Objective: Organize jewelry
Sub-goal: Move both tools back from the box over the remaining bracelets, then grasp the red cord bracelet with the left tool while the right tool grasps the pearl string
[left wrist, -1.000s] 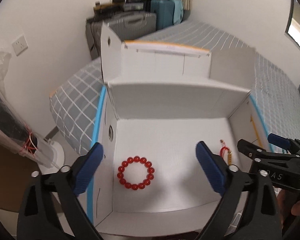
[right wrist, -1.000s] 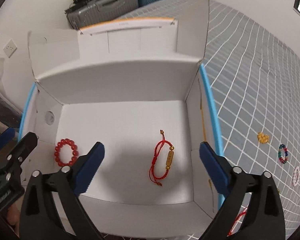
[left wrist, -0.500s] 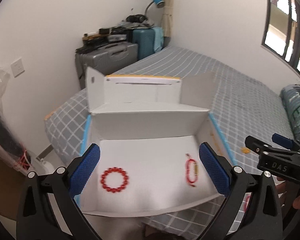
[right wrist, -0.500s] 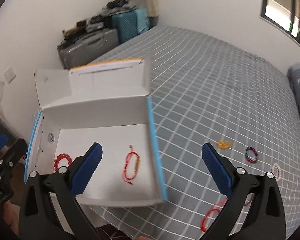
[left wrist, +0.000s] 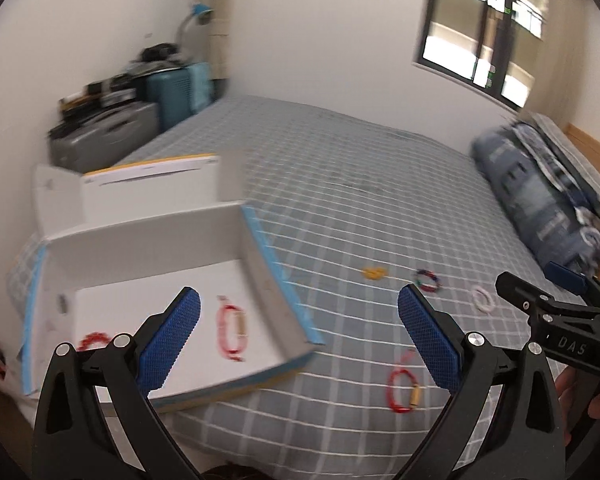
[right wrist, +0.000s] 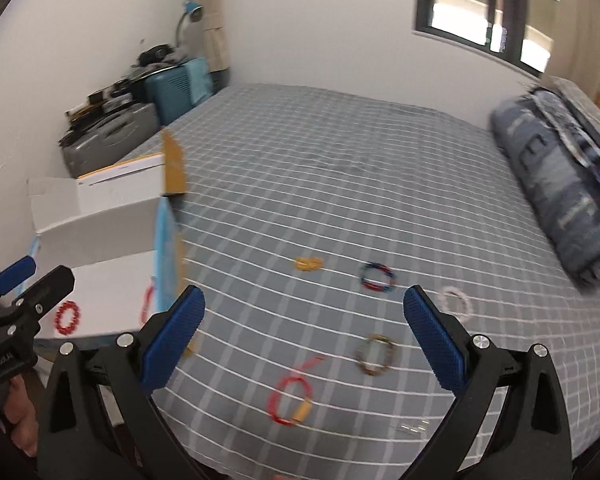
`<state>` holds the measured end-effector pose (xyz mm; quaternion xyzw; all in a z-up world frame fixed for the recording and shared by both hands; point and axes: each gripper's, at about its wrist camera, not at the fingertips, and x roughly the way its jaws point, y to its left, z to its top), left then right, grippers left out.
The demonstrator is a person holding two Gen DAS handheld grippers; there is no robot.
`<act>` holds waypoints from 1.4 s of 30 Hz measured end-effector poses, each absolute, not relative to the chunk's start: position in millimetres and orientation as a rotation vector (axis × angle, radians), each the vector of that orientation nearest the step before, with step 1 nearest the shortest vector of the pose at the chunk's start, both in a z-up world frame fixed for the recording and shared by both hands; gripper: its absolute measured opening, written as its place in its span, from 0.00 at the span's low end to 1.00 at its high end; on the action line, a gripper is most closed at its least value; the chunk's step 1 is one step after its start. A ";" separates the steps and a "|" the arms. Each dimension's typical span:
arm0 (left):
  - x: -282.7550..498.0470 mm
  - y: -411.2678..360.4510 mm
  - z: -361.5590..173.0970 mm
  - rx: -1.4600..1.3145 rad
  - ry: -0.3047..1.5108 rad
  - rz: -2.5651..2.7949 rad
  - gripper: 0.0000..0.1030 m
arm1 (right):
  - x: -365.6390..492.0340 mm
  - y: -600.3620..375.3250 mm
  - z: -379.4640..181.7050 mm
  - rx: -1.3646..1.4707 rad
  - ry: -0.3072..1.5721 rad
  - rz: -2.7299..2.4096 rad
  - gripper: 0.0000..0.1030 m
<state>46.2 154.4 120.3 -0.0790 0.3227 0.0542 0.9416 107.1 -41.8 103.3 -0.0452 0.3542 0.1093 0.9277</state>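
Here, right tool (left wrist: 540,300) reads "DAS"; both tools spread, left tool (left wrist: 298,334) incl.

two red bracelets (left wrist: 231,328) in white box (left wrist: 148,240), others (right wrist: 291,399) scattered on bed (right wrist: 340,184)

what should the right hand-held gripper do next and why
Probably lower the open, empty right hand-held gripper onto the red cord bracelet lying loose on the bed, just ahead of its fingers. The white box already holds a red bead bracelet and another cord bracelet, so this nearest piece seems the next to collect.
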 end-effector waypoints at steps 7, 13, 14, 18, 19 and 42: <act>57.0 97.7 95.3 -0.127 0.660 -0.011 0.94 | 91.4 -107.1 73.3 -0.051 0.728 0.123 0.93; 64.7 65.8 63.3 -0.092 0.675 -0.093 0.94 | 82.7 -146.9 28.6 -0.031 0.775 0.080 0.93; 67.1 62.3 57.7 -0.092 0.684 -0.098 0.94 | 82.3 -152.8 18.8 -0.023 0.785 0.078 0.93; 75.0 52.2 35.1 -0.099 0.724 -0.116 0.94 | 82.6 -166.7 -14.2 -0.006 0.826 0.065 0.93; 76.5 49.3 27.9 -0.097 0.731 -0.118 0.94 | 83.0 -170.4 -23.3 0.005 0.836 0.063 0.93; 102.1 21.3 -86.5 -0.037 0.878 -0.157 0.94 | 89.6 -191.2 -119.2 0.054 0.907 0.088 0.93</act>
